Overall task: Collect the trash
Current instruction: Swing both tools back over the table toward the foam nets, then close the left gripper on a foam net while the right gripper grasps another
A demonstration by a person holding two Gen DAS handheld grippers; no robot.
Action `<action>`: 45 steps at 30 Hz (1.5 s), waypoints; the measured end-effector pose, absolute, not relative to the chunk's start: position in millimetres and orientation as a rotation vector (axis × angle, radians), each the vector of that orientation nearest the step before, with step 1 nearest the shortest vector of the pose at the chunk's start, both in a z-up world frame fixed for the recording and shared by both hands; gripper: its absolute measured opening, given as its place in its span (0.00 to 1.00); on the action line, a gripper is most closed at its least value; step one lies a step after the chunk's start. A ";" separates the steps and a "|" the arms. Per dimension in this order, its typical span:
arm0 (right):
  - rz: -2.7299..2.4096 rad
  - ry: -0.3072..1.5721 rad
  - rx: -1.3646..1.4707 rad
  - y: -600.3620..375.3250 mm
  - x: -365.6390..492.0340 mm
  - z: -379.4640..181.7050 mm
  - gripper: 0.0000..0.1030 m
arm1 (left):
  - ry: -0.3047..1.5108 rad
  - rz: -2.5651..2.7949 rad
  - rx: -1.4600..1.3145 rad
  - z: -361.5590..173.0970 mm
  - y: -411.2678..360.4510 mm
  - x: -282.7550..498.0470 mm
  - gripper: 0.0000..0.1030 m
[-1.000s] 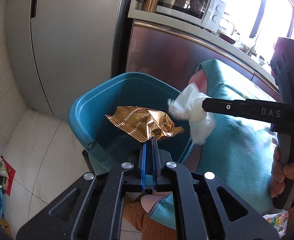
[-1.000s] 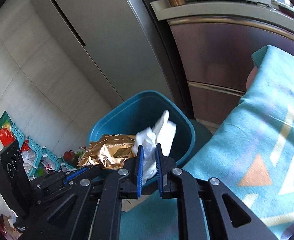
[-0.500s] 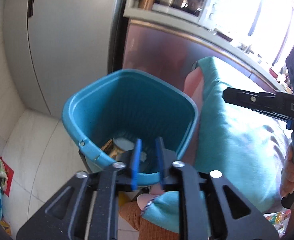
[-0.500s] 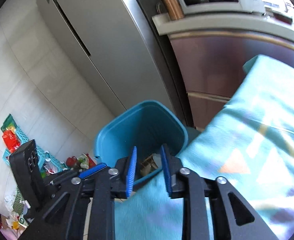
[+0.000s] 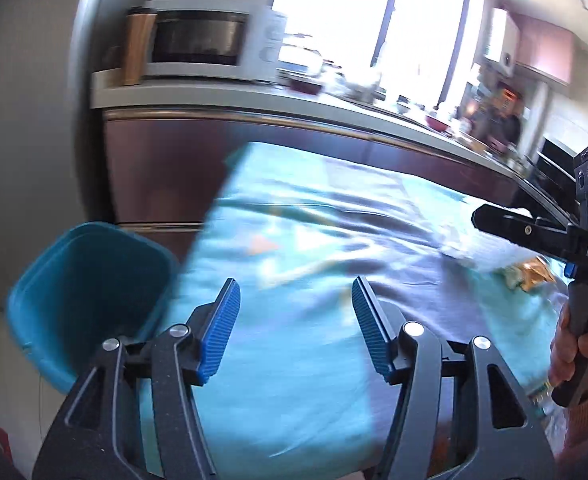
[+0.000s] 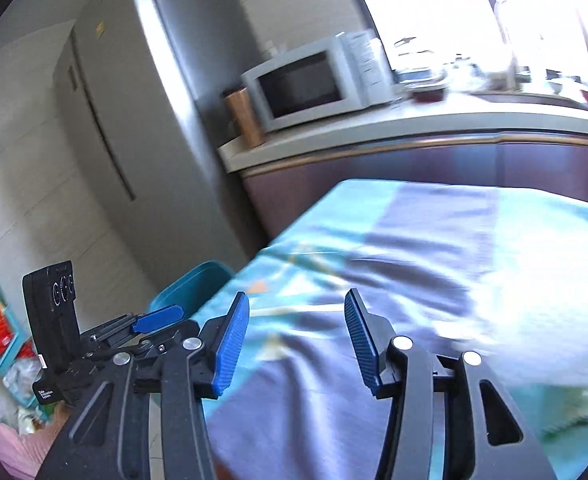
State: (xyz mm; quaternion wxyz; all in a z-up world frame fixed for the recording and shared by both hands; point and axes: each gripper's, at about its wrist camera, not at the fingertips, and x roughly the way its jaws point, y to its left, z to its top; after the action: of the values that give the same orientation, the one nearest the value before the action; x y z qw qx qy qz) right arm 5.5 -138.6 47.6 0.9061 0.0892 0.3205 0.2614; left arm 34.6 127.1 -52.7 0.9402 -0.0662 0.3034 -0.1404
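Your biggest landmark is the tall grey refrigerator (image 6: 142, 120), standing against the end of the long pale kitchen counter (image 6: 413, 124) with its dark reddish cabinet fronts (image 5: 166, 168). In front of that counter lies the table under a turquoise patterned cloth (image 5: 305, 240); it fills the lower half of both wrist views, though motion blur smears its pattern. The round-cornered teal plastic trash bin (image 5: 82, 280) sits on the floor just beside the table's left edge, near the corner closest to the refrigerator; from this angle you cannot see what lies inside it. On the counter's end by the refrigerator stands a white microwave oven (image 5: 206, 40), with a copper-coloured tumbler (image 5: 136, 50) just beside it at the very corner.

Your left gripper (image 5: 295, 324) hangs over the cloth near the table's left edge, its blue ribbed pads spread apart with nothing between them; the jaws have just been opening. Your right gripper (image 6: 297, 344) is likewise spread and empty above the cloth, its jaws also just opened. Toward the table's right edge, close behind your right gripper, lie a crumpled gold snack wrapper (image 5: 533, 274) and some blurred white paper (image 5: 489, 252) on the cloth.
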 end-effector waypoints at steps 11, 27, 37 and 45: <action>0.187 0.538 0.293 -282.3 -23.7 44.9 0.46 | 0.594 -0.572 0.032 -39.8 -31.5 44.7 0.56; 0.214 0.620 0.526 -324.7 2.5 -12.2 0.46 | 0.587 -0.670 0.198 -46.0 -143.5 70.6 0.50; 0.267 0.619 0.542 -321.9 5.3 -12.8 0.19 | 0.627 -0.679 0.163 -52.1 -142.8 82.3 0.08; 0.277 0.589 0.533 -321.4 -2.0 -4.8 0.11 | 0.589 -0.667 0.129 -39.2 -124.6 75.0 0.04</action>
State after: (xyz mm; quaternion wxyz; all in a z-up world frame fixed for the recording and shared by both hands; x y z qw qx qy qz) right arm -2.0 -321.4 -4.8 0.9128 0.2588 0.2858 0.1345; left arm 75.0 -124.6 -39.2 0.9005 0.0622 0.2848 -0.3226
